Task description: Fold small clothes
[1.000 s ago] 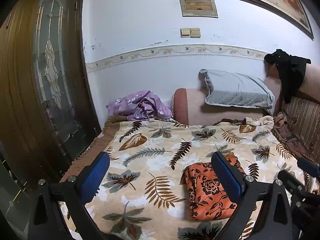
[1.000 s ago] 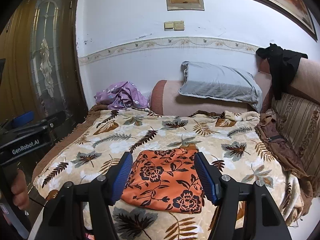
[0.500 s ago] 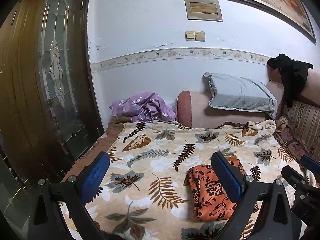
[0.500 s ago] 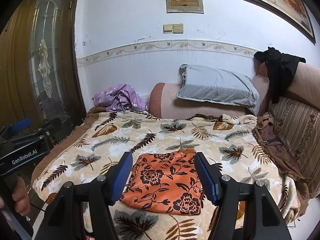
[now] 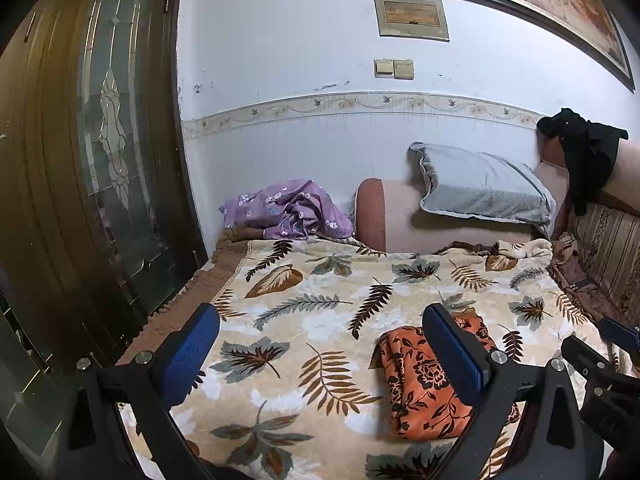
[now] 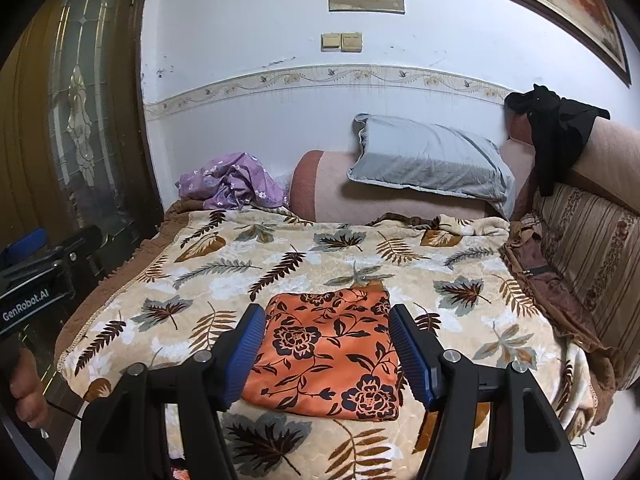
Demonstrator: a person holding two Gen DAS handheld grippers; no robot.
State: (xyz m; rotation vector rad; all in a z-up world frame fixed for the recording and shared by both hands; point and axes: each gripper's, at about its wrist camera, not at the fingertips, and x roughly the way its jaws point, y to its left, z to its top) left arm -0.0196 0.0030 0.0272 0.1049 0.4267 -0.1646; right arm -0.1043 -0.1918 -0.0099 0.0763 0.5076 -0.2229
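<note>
I see the orange cloth [image 6: 329,350] folded flat on the leaf blanket [image 6: 224,276], toward its near edge. My right gripper [image 6: 328,354] hangs above it, jaws spread wide and holding nothing. My left gripper [image 5: 320,354] is off to the left, wide open and empty too. Compared with 1 second ago, both have drawn back a little; the cloth has not moved. A purple garment [image 5: 288,210] lies crumpled at the far left corner.

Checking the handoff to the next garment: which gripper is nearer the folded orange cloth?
Right. The right gripper hovers open directly over the folded orange cloth, which shows between its fingers. The left gripper, also open, is off to the cloth's left over the leaf blanket.
</note>
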